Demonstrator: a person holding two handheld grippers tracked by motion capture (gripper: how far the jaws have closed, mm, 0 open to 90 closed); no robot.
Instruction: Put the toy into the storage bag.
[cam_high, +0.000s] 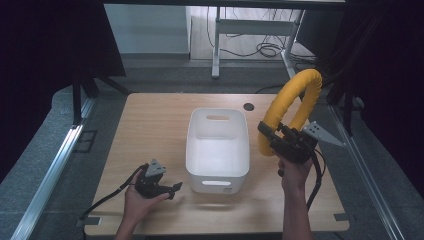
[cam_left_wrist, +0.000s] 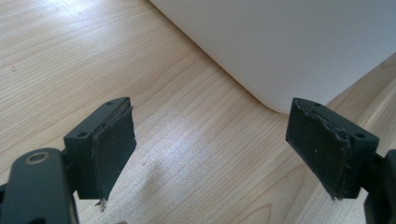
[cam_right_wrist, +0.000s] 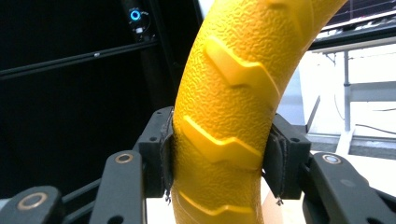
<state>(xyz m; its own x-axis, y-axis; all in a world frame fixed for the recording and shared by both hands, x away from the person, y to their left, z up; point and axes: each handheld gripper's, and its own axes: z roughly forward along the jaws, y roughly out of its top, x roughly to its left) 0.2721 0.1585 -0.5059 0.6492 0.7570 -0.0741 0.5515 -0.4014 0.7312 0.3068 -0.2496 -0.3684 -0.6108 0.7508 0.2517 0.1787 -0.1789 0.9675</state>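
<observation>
Nearest the person, the left gripper (cam_high: 170, 189) rests low over the wooden bench (cam_high: 150, 130) in the left hand (cam_high: 140, 197), its jaws spread wide with nothing between them; in the left gripper view the pads (cam_left_wrist: 112, 144) stand well apart over bare wood, aimed toward the rounded near corner of the white plastic bin (cam_left_wrist: 289, 42). That bin (cam_high: 218, 172) sits in the middle of the bench, with a slot handle in each end wall. To its right, the right hand (cam_high: 294, 172) holds the right gripper (cam_high: 266, 136) lifted above the bench, jaws clamped on the yellow ring (cam_high: 295, 97), a thick textured hoop with raised chevron ridges. In the right gripper view both pads (cam_right_wrist: 167, 149) press against opposite sides of the yellow ring (cam_right_wrist: 233, 93). The ring stands upright beside the bin, arching up and away from the jaws, clear of the bench surface
</observation>
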